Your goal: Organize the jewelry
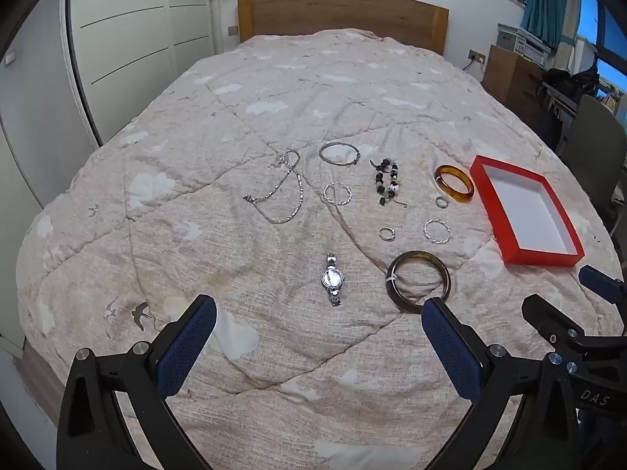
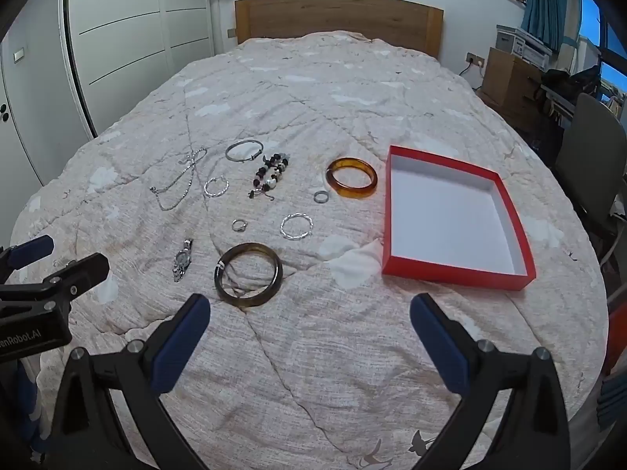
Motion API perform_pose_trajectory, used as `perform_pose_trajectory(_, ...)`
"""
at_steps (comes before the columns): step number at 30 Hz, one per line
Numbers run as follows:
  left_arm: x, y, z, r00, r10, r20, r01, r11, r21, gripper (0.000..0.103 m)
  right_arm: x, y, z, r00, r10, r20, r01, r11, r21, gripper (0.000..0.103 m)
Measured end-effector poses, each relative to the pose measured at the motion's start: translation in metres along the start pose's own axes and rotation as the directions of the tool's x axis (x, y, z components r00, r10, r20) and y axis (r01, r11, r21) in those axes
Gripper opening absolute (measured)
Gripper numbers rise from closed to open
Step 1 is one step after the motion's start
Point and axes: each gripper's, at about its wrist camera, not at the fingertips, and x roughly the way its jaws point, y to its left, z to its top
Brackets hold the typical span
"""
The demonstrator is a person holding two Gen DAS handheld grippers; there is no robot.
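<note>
Jewelry lies spread on the bed quilt (image 1: 235, 274). A silver watch (image 1: 333, 280) lies nearest, with a dark bangle (image 1: 417, 281) to its right. Farther off are a chain necklace (image 1: 280, 190), a silver bangle (image 1: 339, 153), a beaded bracelet (image 1: 386, 182), an amber bangle (image 1: 454, 184), two hoop rings (image 1: 337, 194) and two small rings (image 1: 387, 233). A red box (image 2: 450, 211) with a white inside stands empty at the right. My left gripper (image 1: 319, 327) is open and empty above the near quilt. My right gripper (image 2: 309, 323) is open and empty, near the dark bangle (image 2: 249, 274).
A wooden headboard (image 1: 343, 15) is at the far end. White wardrobe doors (image 1: 129, 39) stand at the left. A chair (image 2: 588, 149) and wooden drawers (image 2: 509, 78) stand to the right of the bed.
</note>
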Motion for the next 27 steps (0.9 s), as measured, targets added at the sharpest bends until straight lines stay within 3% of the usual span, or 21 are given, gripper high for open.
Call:
perform_pose_trajectory(14, -0.0051, 0.0000, 0.0014, 0.998, 0.047, 0.046, -0.047, 0.999, 0.002, 0.103, -0.0014, -0.0044, -0.0019, 1.000, -0.002, 0.022, 0.002, 1.000, 0.016, 0.103)
perform_pose_trajectory(27, -0.0050, 0.0032, 0.0014, 0.998, 0.042, 0.049, -0.041, 0.999, -0.006, 0.102, -0.0022, -0.0044, -0.0037, 0.999, -0.017, 0.038, 0.017, 1.000, 0.011, 0.103)
